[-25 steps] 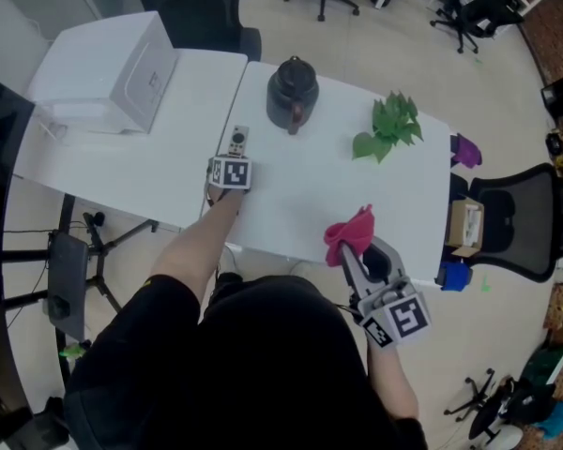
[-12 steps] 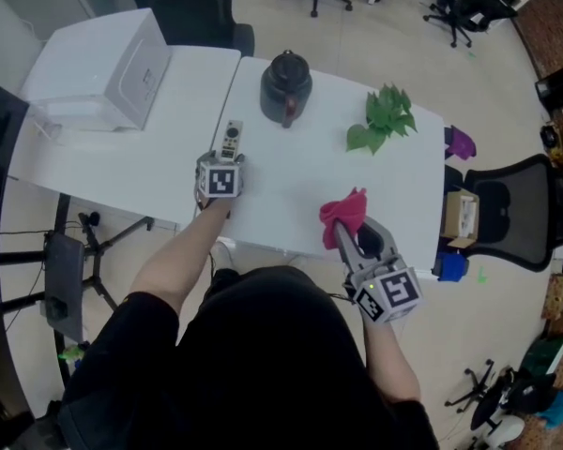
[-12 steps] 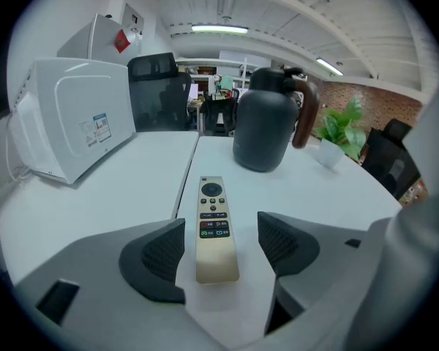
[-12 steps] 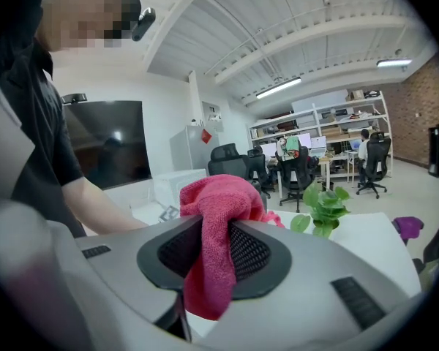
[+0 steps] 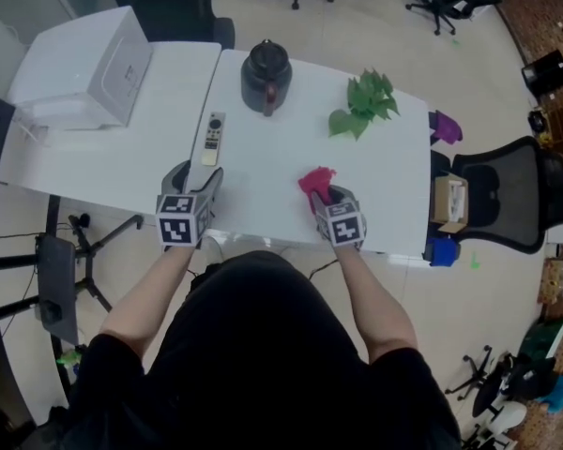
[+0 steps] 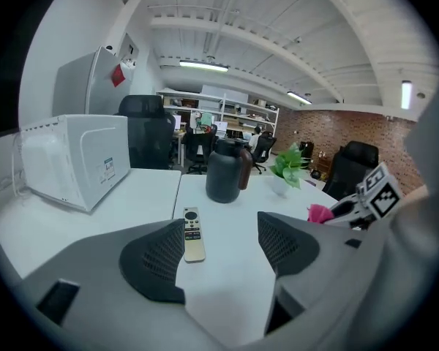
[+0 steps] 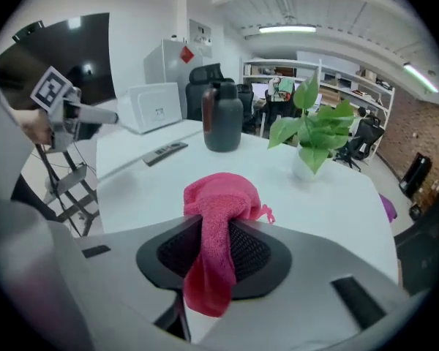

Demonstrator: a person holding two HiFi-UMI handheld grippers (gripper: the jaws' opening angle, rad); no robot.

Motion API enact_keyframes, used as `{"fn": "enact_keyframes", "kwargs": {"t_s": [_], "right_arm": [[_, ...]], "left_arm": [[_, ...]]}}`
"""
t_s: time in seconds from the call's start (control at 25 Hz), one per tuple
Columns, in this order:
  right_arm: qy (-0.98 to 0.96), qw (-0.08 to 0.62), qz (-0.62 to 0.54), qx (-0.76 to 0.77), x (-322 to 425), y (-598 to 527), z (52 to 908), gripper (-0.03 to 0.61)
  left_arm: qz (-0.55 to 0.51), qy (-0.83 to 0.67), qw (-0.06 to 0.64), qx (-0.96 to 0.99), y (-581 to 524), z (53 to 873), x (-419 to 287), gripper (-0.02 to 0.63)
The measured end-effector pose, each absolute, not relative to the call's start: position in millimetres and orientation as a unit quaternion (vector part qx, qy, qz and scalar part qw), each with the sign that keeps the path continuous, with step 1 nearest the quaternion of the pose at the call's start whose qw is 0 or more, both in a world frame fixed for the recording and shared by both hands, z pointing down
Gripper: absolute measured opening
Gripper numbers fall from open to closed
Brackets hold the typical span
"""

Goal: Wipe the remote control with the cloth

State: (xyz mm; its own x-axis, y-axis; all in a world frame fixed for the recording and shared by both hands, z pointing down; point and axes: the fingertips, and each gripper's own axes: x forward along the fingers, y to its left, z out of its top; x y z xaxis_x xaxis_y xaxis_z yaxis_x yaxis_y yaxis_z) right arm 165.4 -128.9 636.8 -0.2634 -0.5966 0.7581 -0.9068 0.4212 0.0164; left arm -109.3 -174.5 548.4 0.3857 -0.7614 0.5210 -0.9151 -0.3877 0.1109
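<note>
The slim pale remote control (image 5: 212, 138) lies flat on the white table (image 5: 385, 186), left of centre; the left gripper view shows the remote (image 6: 193, 234) just beyond the jaws. My left gripper (image 5: 195, 181) hovers at the table's near edge, short of the remote. Its jaws have just been opening and stand wide with nothing between them (image 6: 219, 225). My right gripper (image 5: 321, 197) is shut on a pink cloth (image 5: 316, 180) over the table's near middle. In the right gripper view the cloth (image 7: 219, 203) bunches beyond the pads and hangs down between them.
A dark jug (image 5: 266, 76) stands behind the remote, and a small green plant (image 5: 361, 107) is at the back right. A white box-shaped appliance (image 5: 84, 68) sits on the left table. A black office chair (image 5: 502, 195) stands off the right edge.
My left gripper let go of the remote, opened and drew back toward the near edge. My right gripper came down toward the table with the cloth still in it.
</note>
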Motion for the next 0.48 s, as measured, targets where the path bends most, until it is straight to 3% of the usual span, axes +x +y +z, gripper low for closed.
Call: {"fn": "enact_keyframes", "kwargs": {"t_s": [0.2, 0.48], "right_arm": [[-0.730, 0.415, 0.246, 0.485, 171, -137, 681, 0.118], [-0.706, 0.437, 0.263, 0.491, 182, -136, 699, 0.143]], "left_arm": [[0.199, -0.504, 0.182, 0.821, -150, 528, -100, 0.314], [0.205, -0.499, 0.167, 0.825, -145, 523, -99, 0.313]]}}
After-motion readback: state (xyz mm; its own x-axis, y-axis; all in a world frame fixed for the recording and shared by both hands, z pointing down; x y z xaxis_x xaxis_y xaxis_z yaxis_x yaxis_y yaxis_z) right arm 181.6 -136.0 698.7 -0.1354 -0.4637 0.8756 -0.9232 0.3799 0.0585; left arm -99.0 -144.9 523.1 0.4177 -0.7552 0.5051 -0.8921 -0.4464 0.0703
